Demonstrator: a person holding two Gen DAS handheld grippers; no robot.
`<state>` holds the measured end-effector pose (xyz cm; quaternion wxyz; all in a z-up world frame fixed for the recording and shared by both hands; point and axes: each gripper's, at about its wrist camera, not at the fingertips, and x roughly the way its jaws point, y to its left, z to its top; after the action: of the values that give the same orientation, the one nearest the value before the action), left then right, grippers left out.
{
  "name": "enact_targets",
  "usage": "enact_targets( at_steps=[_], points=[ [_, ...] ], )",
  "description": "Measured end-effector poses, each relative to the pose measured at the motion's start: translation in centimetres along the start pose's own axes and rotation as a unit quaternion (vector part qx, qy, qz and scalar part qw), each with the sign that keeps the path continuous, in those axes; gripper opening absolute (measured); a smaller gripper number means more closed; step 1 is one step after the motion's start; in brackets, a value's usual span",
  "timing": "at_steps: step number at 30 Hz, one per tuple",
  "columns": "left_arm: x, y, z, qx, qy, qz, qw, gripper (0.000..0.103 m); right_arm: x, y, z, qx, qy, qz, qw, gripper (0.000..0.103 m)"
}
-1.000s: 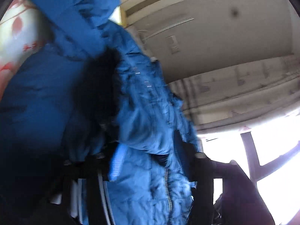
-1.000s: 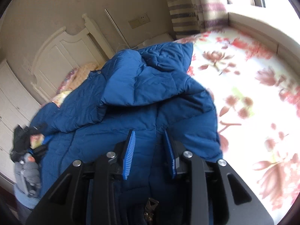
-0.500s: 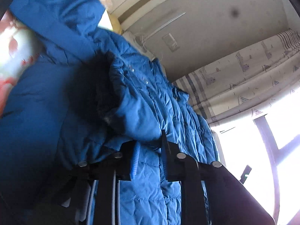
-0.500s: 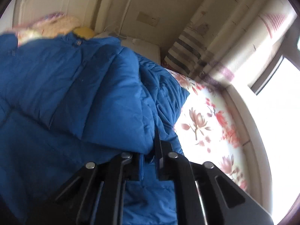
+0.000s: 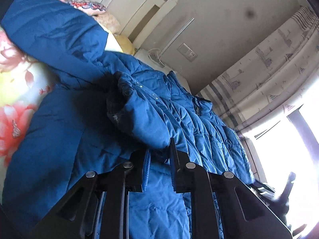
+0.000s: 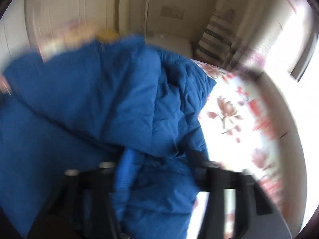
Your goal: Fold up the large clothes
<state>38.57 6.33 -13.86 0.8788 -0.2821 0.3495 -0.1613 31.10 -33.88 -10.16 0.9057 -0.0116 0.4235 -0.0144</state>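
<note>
The left gripper (image 5: pixel 159 155) is clamped on a bunched fold of the blue padded jacket (image 5: pixel 79 139), its two black fingers (image 5: pixel 175 159) pressed in on the cloth. The jacket fills the space right in front of this gripper and drapes down below it, so there is no free room close by. The jacket's hood or sleeve (image 5: pixel 49 35) rises up and to the left of the gripper.

In the blurred right wrist view, the right gripper (image 6: pixel 159 159) has its jaws opening; the jacket (image 6: pixel 89 109) lies between the blue pad (image 6: pixel 123 175) and the dark finger on the other side, and the pads stand apart from the cloth. The jacket's right-hand edge (image 6: pixel 203 119) ends on the floral bedsheet (image 6: pixel 239 119), which lies bare from that edge out to the bed's far side, the one open stretch for moving.

Beyond the jacket lie a patterned pillow (image 5: pixel 87 6) and a yellow cushion (image 5: pixel 121 43). Behind them stands the white headboard (image 5: pixel 155 16), then the wall with a socket (image 5: pixel 187 52). To the jacket's right hang curtains (image 5: pixel 269 63) beside a bright window (image 5: pixel 289 139).
</note>
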Motion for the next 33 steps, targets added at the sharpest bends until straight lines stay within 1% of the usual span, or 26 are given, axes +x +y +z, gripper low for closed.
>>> enact_targets(
  at_steps=[1,2,4,6,7,8,9,10,11,12,13,14,15,16,18,20,21,22,23,25,26,27,29,30,31,33],
  points=[
    [-0.1,-0.3,-0.1,0.006,-0.004,0.002,1.0,0.015,-1.1,-1.2,0.3,0.032,-0.021,0.009,0.999,0.056],
    [-0.3,-0.5,-0.1,0.014,-0.01,0.003,0.9998,0.015,-1.6,-2.1,0.6,0.053,-0.035,0.006,0.998,0.056],
    [-0.7,-1.5,-0.2,0.04,-0.024,0.004,0.9989,0.015,-1.8,-2.6,1.5,0.069,-0.055,-0.016,0.996,0.056],
    [-1.2,-2.4,-0.4,0.062,-0.04,0.004,0.9973,0.015,-1.1,-2.0,2.6,0.065,-0.057,-0.032,0.996,0.055],
    [-1.4,-2.5,-0.5,0.066,-0.046,0.007,0.9968,0.015,-0.6,-1.6,3.4,0.063,-0.046,-0.026,0.997,0.049],
    [-1.5,-2.4,-0.4,0.065,-0.05,0.011,0.9966,0.015,-0.4,-1.2,3.9,0.062,-0.027,-0.009,0.998,0.044],
    [-1.5,-2.0,-0.3,0.056,-0.051,0.015,0.997,0.015,-0.2,-0.7,4.3,0.052,-0.003,0.014,0.999,0.044],
    [-1.5,-1.3,-0.1,0.037,-0.049,0.014,0.998,0.015,-0.1,0.4,4.2,0.026,0.023,0.032,0.999,0.044],
    [-1.5,-0.6,0.2,0.02,-0.046,0.011,0.9987,0.015,0.1,1.6,3.9,-0.007,0.044,0.034,0.998,0.044],
    [-1.4,-0.1,0.3,0.005,-0.043,0.006,0.999,0.015,0.3,2.6,3.2,-0.037,0.049,-0.003,0.998,0.044],
    [-1.4,0.3,0.5,-0.006,-0.043,0.004,0.999,0.015,0.7,2.7,2.6,-0.04,0.061,-0.02,0.997,0.045],
    [-1.5,0.4,0.5,-0.007,-0.045,0.007,0.999,0.015,1.1,2.5,1.5,-0.039,0.083,-0.024,0.996,0.045],
    [-1.5,0.1,0.5,-0.003,-0.045,0.009,0.9989,0.015,1.1,2.2,0.6,-0.035,0.095,-0.019,0.995,0.045],
    [-1.4,-0.2,0.4,0.006,-0.044,0.012,0.999,0.015,0.8,1.7,-0.1,-0.025,0.097,-0.008,0.995,0.046],
    [-1.2,-0.7,0.3,0.018,-0.04,0.017,0.9989,0.015,-0.8,0.1,-0.5,0.023,0.064,0.007,0.998,0.046],
    [-1.0,-1.0,0.2,0.025,-0.033,0.018,0.999,0.015,-2.6,-1.4,0.5,0.074,0.013,0.011,0.997,0.046],
    [-1.0,-1.0,0.2,0.025,-0.032,0.019,0.999,0.015,-3.2,-1.6,1.1,0.084,-0.007,0.002,0.996,0.046],
    [-1.0,-0.9,0.2,0.022,-0.031,0.018,0.9991,0.015,-3.7,-1.6,2.1,0.094,-0.031,-0.015,0.995,0.046],
    [-1.0,-0.8,0.2,0.02,-0.031,0.017,0.9992,0.015,-3.8,-1.3,3.1,0.095,-0.044,-0.02,0.994,0.047],
    [-1.1,-0.5,0.2,0.014,-0.031,0.015,0.9993,0.015,-2.8,0.2,4.9,0.076,-0.059,-0.01,0.995,0.047],
    [-1.1,-0.5,0.2,0.012,-0.031,0.015,0.9993,0.015,-1.6,1.3,5.7,0.061,-0.057,-0.008,0.996,0.047],
    [-1.2,-0.4,0.2,0.012,-0.031,0.015,0.9993,0.015,0.2,2.1,6.4,0.05,-0.042,-0.004,0.998,0.047],
    [-1.5,-0.5,0.1,0.012,-0.038,0.014,0.9991,0.015,3.2,3.2,6.7,0.037,-0.01,0.003,0.999,0.046],
    [-1.7,-0.6,0.1,0.014,-0.043,0.014,0.9989,0.015,5.5,3.4,6.2,0.03,0.028,-0.008,0.999,0.045],
    [-2.1,-0.7,0.0,0.018,-0.05,0.014,0.9985,0.015,6.9,3.3,5.7,0.037,0.058,-0.006,0.998,0.047],
    [-2.5,-1.1,-0.2,0.026,-0.056,0.02,0.9979,0.016,6.8,2.7,5.2,0.056,0.044,0.018,0.997,0.047]
  ],
)
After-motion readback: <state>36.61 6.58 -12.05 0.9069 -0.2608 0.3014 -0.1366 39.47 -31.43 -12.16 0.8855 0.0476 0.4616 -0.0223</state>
